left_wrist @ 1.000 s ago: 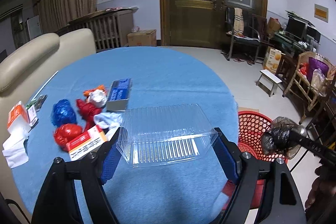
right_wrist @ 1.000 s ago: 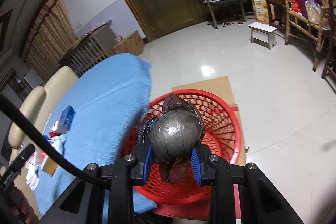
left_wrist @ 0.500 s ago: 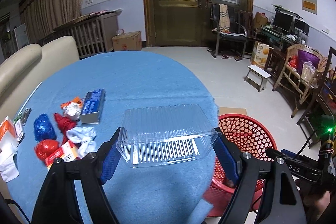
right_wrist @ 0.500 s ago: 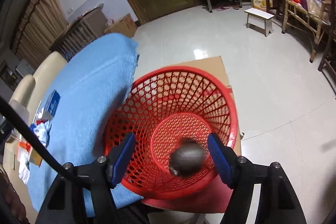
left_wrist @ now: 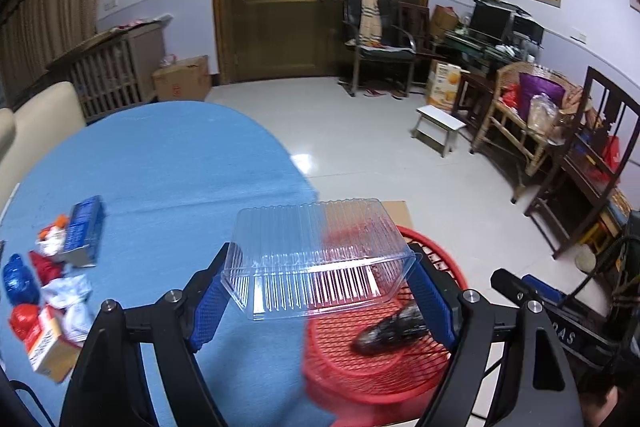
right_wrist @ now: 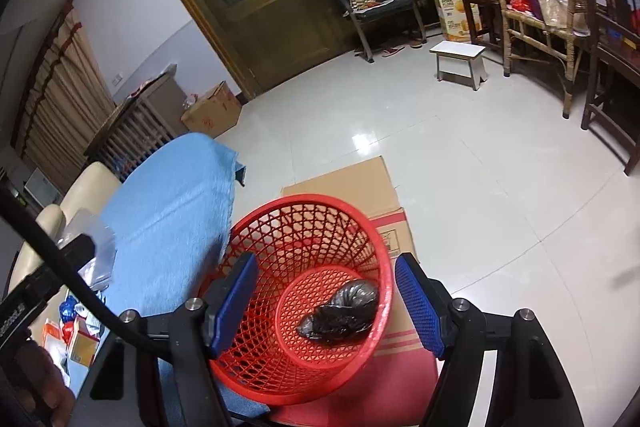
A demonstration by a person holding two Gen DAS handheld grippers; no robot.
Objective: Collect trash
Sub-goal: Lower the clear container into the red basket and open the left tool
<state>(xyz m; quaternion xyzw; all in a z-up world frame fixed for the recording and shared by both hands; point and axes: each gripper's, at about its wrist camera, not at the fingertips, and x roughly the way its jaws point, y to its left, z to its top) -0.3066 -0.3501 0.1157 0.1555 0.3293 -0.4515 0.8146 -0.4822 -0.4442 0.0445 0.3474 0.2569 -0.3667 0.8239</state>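
Red plastic mesh now cradles our latest catch: the black crumpled bag (right_wrist: 340,313) that our right gripper (right_wrist: 326,307) pinched a second ago lies at the bottom of the red basket (right_wrist: 304,223), and that gripper's blue jaws stand apart and empty above the rim. Over the same second our left gripper (left_wrist: 320,301) has swung from the middle of the blue-clothed table (left_wrist: 168,163) to its edge, jaws clamped on the ends of a clear ribbed plastic tray (left_wrist: 316,259), which now hangs partly over the basket. We judge one piece collected and a second ready to drop next. On the cloth, well apart from the basket, more litter waits: a blue box (left_wrist: 85,229), red and blue wrappers (left_wrist: 24,291), white tissue (left_wrist: 68,293), an orange carton (left_wrist: 46,345).
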